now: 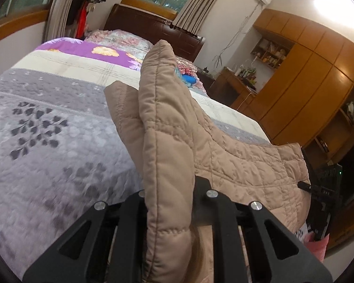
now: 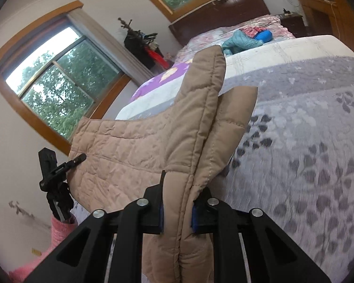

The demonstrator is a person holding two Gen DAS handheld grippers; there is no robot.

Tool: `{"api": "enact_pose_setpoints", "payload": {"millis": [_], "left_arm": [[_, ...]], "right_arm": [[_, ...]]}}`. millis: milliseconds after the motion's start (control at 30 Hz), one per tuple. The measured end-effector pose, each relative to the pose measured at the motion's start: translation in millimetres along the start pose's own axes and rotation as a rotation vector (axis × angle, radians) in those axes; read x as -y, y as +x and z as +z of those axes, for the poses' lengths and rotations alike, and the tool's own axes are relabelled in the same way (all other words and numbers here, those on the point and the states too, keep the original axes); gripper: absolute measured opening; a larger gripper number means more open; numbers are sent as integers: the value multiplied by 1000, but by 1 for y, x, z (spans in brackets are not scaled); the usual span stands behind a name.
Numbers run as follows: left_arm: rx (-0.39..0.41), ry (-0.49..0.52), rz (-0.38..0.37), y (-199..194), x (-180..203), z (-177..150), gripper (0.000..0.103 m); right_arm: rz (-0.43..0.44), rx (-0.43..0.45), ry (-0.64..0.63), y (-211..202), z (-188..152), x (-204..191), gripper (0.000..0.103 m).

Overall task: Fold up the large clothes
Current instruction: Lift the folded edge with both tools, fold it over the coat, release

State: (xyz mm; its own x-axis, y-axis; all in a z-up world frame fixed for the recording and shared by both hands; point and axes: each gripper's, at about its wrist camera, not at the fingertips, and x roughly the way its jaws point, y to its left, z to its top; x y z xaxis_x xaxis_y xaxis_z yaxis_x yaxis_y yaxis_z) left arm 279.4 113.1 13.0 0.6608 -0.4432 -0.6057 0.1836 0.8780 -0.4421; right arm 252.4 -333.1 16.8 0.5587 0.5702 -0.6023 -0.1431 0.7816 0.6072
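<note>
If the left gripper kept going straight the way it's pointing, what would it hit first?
Probably the bedspread. The left gripper, shut on the tan quilted garment, aims down across the bed; depth is uncertain.

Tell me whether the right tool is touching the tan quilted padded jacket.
Touching. The right wrist view shows the right tool shut on a bunched edge of the tan quilted padded jacket, blue-lined fingers pressing the fabric from both sides.
</note>
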Motion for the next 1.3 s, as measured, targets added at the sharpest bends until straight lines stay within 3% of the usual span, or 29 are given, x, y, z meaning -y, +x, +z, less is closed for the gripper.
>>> {"api": "enact_pose_setpoints", "payload": {"millis": [300, 567, 733, 1000, 1133, 1200, 1300], "left_arm": [[-73, 8, 57, -28, -21, -60, 14], [-119, 3, 127, 0, -51, -95, 17], [-165, 12, 152, 26, -75, -113, 30], [-155, 30, 165, 35, -80, -123, 36], [-159, 8, 205, 24, -74, -119, 44], [-140, 8, 238, 11, -71, -117, 49], [-89, 10, 282, -14, -68, -113, 49]], "right_arm": [[-16, -96, -12, 11, -61, -13, 16], [-43, -140, 70, 36, -80, 19, 17], [-60, -164, 117, 58, -89, 42, 22], [-25, -182, 190, 76, -100, 64, 28], [-94, -170, 148, 66, -96, 54, 41], [-164, -148, 98, 53, -96, 45, 41], [-243, -119, 47, 31, -98, 34, 42]]}}
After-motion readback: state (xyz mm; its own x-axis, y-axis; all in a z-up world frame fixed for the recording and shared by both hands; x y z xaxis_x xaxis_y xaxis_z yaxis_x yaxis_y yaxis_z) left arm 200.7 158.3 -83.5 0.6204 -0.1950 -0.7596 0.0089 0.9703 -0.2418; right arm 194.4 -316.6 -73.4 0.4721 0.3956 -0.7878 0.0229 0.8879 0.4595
